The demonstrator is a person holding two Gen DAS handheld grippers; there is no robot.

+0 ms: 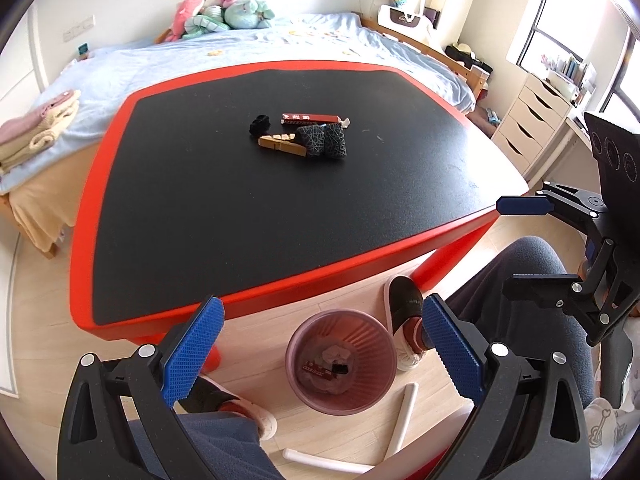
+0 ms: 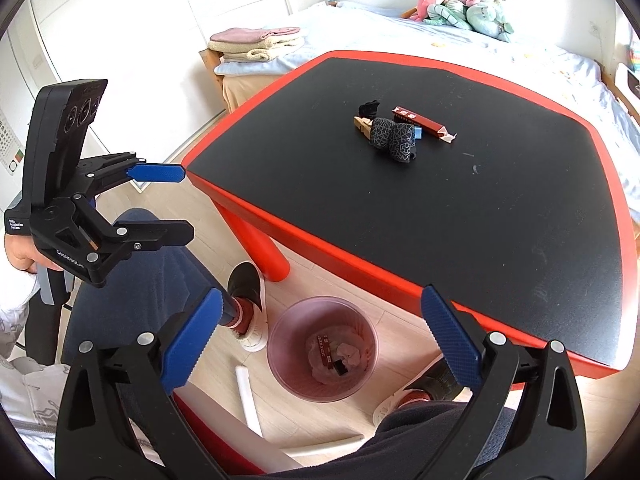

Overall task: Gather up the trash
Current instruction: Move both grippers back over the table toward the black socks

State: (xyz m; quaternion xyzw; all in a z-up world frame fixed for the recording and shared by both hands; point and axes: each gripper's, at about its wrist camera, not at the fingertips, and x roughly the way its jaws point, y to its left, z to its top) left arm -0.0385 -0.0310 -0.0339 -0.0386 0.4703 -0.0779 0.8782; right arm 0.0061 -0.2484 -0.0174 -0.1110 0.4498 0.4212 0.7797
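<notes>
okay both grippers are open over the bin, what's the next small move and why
Probably reach the right gripper forward to the red wrapper on the black table. Both grippers hang open and empty near the pink bin, which already holds some trash, while the wrapper still lies in the table's small pile.

Pink bin on floor (wrappers inside); trash cluster mid-table

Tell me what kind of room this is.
Almost certainly a bedroom at home: a bed with a light blue cover and plush toys stands behind the red-edged table, and a white chest of drawers sits under the window.
</notes>
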